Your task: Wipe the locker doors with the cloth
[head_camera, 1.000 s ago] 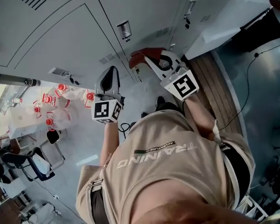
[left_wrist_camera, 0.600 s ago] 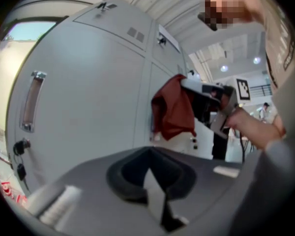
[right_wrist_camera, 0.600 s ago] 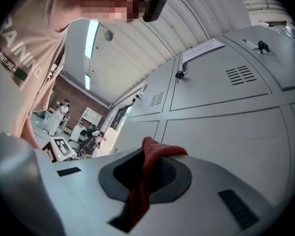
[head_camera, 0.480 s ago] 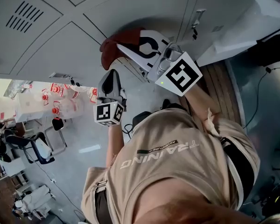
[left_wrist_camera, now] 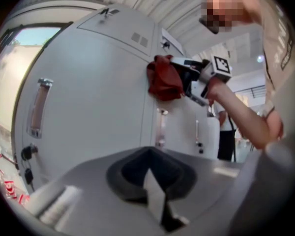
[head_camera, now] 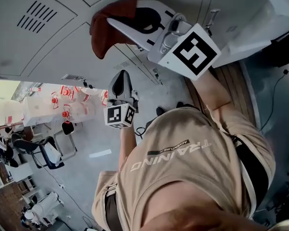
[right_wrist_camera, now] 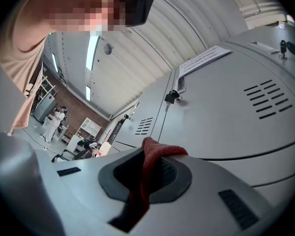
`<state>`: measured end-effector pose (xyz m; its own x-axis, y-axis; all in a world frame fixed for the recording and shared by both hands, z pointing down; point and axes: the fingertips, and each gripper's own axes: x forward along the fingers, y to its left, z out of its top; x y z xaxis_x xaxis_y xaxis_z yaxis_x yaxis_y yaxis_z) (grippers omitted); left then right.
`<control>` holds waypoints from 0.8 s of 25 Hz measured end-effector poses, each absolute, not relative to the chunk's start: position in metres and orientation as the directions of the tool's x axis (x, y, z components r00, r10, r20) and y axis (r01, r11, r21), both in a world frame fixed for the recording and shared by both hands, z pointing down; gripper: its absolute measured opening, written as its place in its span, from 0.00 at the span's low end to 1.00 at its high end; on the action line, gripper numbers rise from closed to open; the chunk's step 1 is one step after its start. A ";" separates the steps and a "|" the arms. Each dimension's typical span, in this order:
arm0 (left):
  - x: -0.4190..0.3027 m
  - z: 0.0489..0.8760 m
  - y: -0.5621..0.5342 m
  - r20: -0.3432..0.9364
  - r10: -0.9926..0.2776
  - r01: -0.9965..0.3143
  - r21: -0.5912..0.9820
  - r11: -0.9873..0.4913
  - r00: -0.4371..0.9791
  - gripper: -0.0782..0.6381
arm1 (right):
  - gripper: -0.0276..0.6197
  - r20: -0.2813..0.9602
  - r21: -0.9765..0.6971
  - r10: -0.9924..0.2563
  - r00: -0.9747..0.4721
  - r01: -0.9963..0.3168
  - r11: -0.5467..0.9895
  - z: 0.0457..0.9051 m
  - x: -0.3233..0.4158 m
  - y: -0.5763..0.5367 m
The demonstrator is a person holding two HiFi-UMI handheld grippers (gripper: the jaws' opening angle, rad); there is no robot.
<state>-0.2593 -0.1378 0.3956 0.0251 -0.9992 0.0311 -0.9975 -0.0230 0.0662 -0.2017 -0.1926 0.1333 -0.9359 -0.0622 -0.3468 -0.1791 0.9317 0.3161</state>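
You stand at a bank of pale grey locker doors (head_camera: 48, 47) over a glossy grey floor (head_camera: 86, 150). At the left of the head view is a tabletop (head_camera: 33, 112) with red-capped bottles (head_camera: 62, 102). Your right gripper (head_camera: 120, 18) is up high, jaws clamped on the red cloth (head_camera: 106, 32), which looks bunched against a door. Your left gripper (head_camera: 121, 81) sits lower, jaws together with nothing between them. Only the right gripper view shows a paper label (right_wrist_camera: 204, 60) and a key (right_wrist_camera: 283, 45) in its lock. Only the left gripper view shows a long door handle (left_wrist_camera: 38, 107).
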 end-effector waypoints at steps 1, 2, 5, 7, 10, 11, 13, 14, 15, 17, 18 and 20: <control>-0.263 0.392 -0.137 0.022 -0.999 -0.998 0.062 -0.026 0.027 0.12 | 0.09 -0.336 0.319 -0.072 -0.939 -0.185 0.930 0.132 -0.205 -0.195; -0.266 0.389 -0.136 0.015 -0.999 -0.998 0.062 -0.028 0.029 0.12 | 0.09 -0.324 0.323 -0.086 -0.942 -0.196 0.926 0.132 -0.209 -0.197; -0.271 0.388 -0.130 0.004 -0.999 -0.997 0.066 -0.037 0.038 0.12 | 0.09 -0.298 0.362 -0.147 -0.943 -0.254 0.897 0.136 -0.216 -0.204; -0.275 0.391 -0.126 0.003 -0.999 -0.996 0.072 -0.044 0.044 0.12 | 0.09 -0.287 0.391 -0.182 -0.940 -0.289 0.874 0.142 -0.218 -0.206; -0.276 0.396 -0.125 0.006 -0.998 -0.995 0.083 -0.063 0.063 0.12 | 0.09 -0.261 0.346 -0.215 -0.941 -0.299 0.889 0.162 -0.219 -0.211; -0.277 0.397 -0.125 0.007 -0.998 -0.994 0.082 -0.067 0.068 0.12 | 0.09 -0.246 0.320 -0.222 -0.944 -0.295 0.900 0.170 -0.219 -0.214; -0.279 0.401 -0.125 0.013 -0.997 -0.993 0.092 -0.071 0.072 0.12 | 0.09 -0.212 0.284 -0.239 -0.948 -0.294 0.913 0.191 -0.217 -0.218; -0.279 0.404 -0.126 0.016 -0.997 -0.992 0.105 -0.075 0.077 0.12 | 0.09 -0.193 0.273 -0.249 -0.949 -0.296 0.915 0.202 -0.216 -0.220; -0.277 0.406 -0.126 0.018 -0.996 -0.989 0.118 -0.084 0.087 0.12 | 0.09 -0.175 0.263 -0.257 -0.950 -0.297 0.918 0.214 -0.215 -0.221; -0.272 0.409 -0.126 0.021 -0.994 -0.986 0.127 -0.106 0.109 0.12 | 0.09 -0.152 0.242 -0.261 -0.953 -0.292 0.925 0.237 -0.214 -0.224; -0.270 0.409 -0.125 0.020 -0.993 -0.986 0.125 -0.113 0.116 0.12 | 0.09 -0.147 0.228 -0.260 -0.954 -0.288 0.930 0.247 -0.213 -0.225; -0.269 0.408 -0.126 0.016 -0.992 -0.985 0.121 -0.121 0.124 0.12 | 0.09 -0.148 0.210 -0.259 -0.954 -0.286 0.935 0.263 -0.210 -0.226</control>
